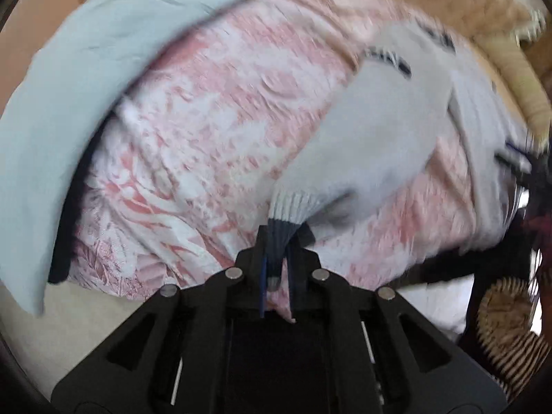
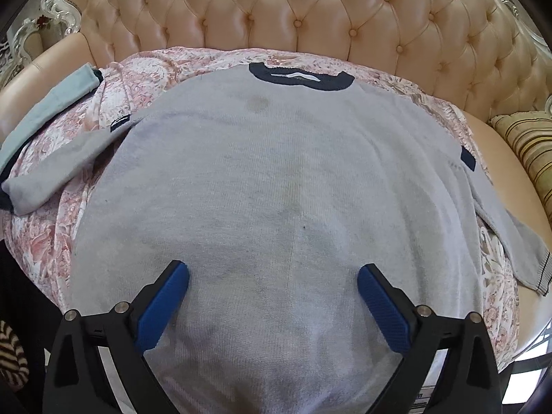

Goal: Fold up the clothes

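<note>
A grey knit sweater with a navy collar lies spread flat on a pink floral cloth on the sofa. My right gripper is open above its lower body, holding nothing. My left gripper is shut on the navy-trimmed cuff of the sweater's left sleeve and holds it above the pink cloth. That sleeve also shows at the left of the right wrist view. The other sleeve hangs off the cloth to the right.
A light blue garment lies at the cloth's left edge; it also shows in the right wrist view. The tufted beige sofa back stands behind. A striped cushion is at the right. A striped item lies low right.
</note>
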A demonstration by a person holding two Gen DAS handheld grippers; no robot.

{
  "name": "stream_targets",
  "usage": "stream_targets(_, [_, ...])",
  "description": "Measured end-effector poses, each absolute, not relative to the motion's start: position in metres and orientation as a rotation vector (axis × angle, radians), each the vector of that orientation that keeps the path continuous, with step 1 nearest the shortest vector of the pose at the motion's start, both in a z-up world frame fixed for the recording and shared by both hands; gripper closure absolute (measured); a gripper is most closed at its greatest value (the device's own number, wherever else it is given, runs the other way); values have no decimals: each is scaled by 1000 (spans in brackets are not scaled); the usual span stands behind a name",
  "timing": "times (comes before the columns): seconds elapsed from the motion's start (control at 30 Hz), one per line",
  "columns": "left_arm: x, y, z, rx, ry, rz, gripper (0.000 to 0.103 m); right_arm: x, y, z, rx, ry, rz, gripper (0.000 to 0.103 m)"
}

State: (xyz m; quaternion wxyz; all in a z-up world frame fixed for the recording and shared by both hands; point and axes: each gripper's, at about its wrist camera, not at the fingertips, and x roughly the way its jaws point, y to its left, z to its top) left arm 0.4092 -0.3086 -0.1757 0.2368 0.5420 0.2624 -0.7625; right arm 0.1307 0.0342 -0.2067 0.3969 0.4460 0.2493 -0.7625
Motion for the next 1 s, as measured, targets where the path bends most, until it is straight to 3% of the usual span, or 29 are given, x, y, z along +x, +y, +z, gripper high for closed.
stream_targets(0.07, [416, -310, -169, 1398, 719, -2070, 0, 129, 34, -206, 1141, 633, -1910, 3])
stream_targets(0.23, [398, -282, -103, 1153, 519, -2155, 0, 129, 40, -195, 1103, 618, -1878, 3])
stream_targets(0.4, [299, -239, -69, 1161, 359, -2395, 0, 118, 53, -170, 1021, 559, -1952, 3])
stream_targets(0.7, [113, -183, -151, 1383, 383, -2504, 0, 27, 45, -160, 1088, 540, -2099, 3])
stream_targets(0.83, [86, -173, -189, 1479, 474, -2485, 0, -25, 35, -158, 1138, 537, -2174, 3])
stream_targets(1.0, [86, -153, -209, 1540, 329, -2450, 0, -49, 7, -182, 1207, 576, -2095, 3])
